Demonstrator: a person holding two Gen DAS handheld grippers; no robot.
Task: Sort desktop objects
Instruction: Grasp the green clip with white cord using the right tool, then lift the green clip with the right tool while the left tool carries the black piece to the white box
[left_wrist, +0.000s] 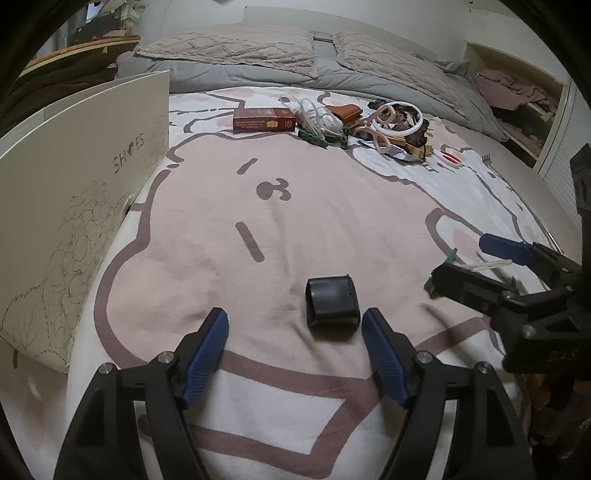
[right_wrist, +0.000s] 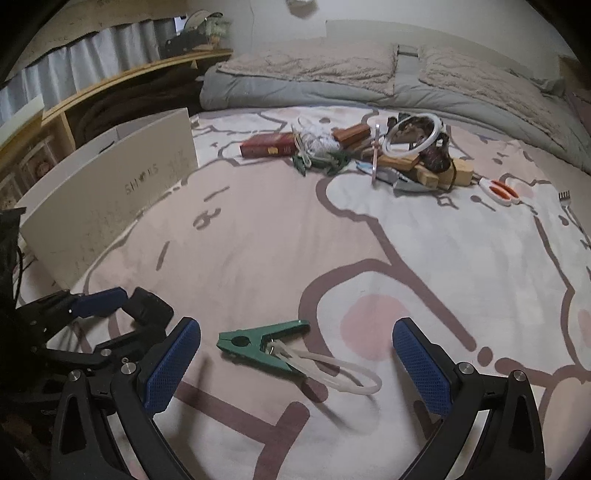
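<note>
A small black box (left_wrist: 332, 302) lies on the pink and white bed cover just ahead of my left gripper (left_wrist: 295, 328), which is open and empty. My right gripper (right_wrist: 295, 339) is open over a green clip (right_wrist: 264, 341) with a white loop (right_wrist: 340, 371) that lies on the cover between its fingers. The right gripper also shows in the left wrist view (left_wrist: 469, 258), to the right of the black box. A pile of mixed objects (right_wrist: 376, 151) lies farther up the bed, with a red box (left_wrist: 264, 119) at its left end.
A beige shoe box (left_wrist: 74, 192) stands along the left side of the bed. White and orange scissors (right_wrist: 498, 190) and a small fork (right_wrist: 567, 201) lie right of the pile. Grey pillows and a duvet (left_wrist: 295, 55) lie across the head of the bed.
</note>
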